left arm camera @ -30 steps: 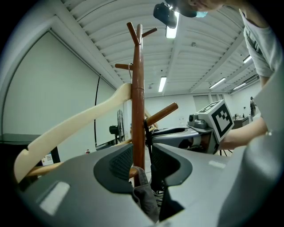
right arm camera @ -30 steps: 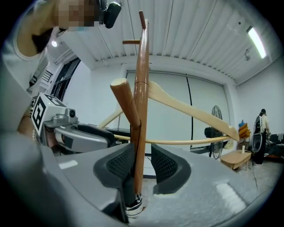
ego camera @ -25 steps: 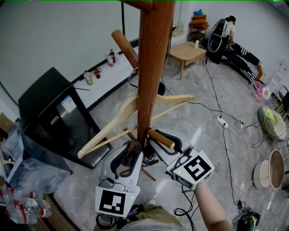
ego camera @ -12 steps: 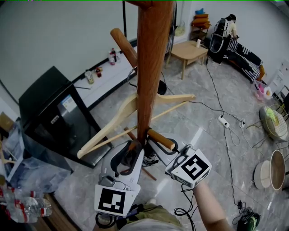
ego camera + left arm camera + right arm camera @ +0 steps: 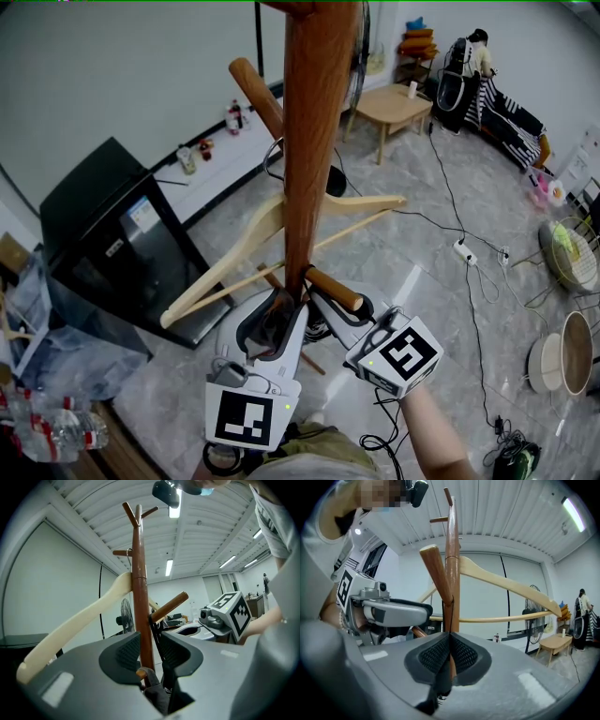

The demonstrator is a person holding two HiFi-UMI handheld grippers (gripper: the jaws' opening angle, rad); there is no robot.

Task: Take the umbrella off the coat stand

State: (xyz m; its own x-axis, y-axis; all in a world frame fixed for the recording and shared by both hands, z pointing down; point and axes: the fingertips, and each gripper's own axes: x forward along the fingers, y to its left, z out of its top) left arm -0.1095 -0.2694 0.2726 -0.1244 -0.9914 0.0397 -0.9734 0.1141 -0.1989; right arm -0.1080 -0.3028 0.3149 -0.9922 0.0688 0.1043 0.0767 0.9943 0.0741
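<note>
The umbrella (image 5: 157, 694) was a dark, bunched bundle with a brown wooden tip, low between the parted jaws of my left gripper (image 5: 151, 651). My right gripper (image 5: 450, 654) had just closed, pinching its thin black strap (image 5: 451, 618), which ran up to a peg (image 5: 437, 573) on the coat stand (image 5: 452, 550) straight ahead. Below lay grey marbled floor (image 5: 422, 253); beyond hung a pale hanger (image 5: 506, 585).

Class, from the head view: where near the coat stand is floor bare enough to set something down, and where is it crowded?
Bare: the grey floor between the black cabinet and the coat stand, and between the wooden hanger and the low table. Crowded: cables trail on the right.
</note>
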